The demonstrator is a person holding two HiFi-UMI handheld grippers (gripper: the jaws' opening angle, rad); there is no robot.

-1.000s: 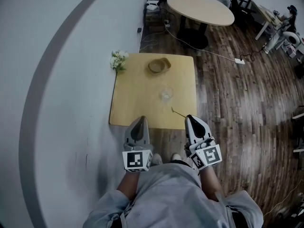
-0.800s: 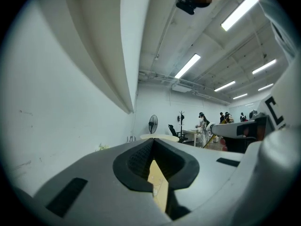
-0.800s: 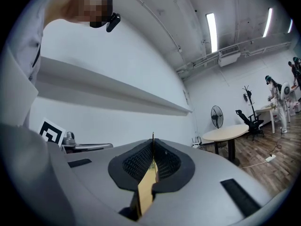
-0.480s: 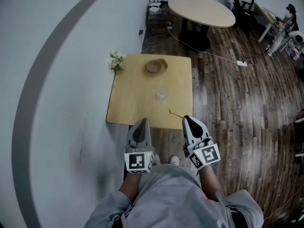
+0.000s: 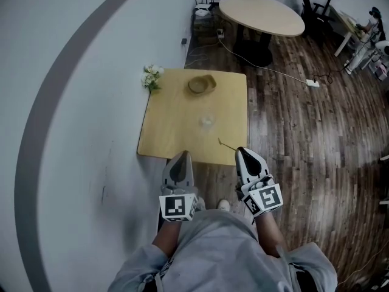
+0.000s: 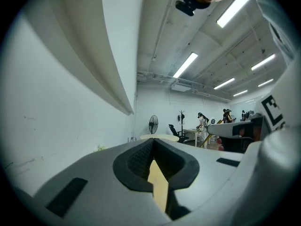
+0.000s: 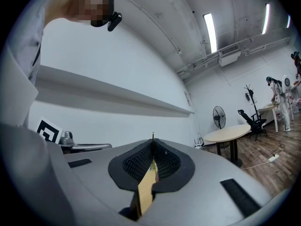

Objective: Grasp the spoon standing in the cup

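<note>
Head view: right gripper (image 5: 242, 152) clamps spoon (image 5: 226, 144), its shaft pointing upper-left toward glass cup (image 5: 206, 121); left gripper (image 5: 180, 154) closed, empty.

No readable words, brands or numbers anywhere, only black-and-white square markers on the cube of the left gripper (image 5: 180, 155) and of the right gripper (image 5: 242, 151), coded patterns, not letters

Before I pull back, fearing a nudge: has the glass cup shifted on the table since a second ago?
No. The glass cup keeps its spot between the bowl and the table's near edge.
</note>
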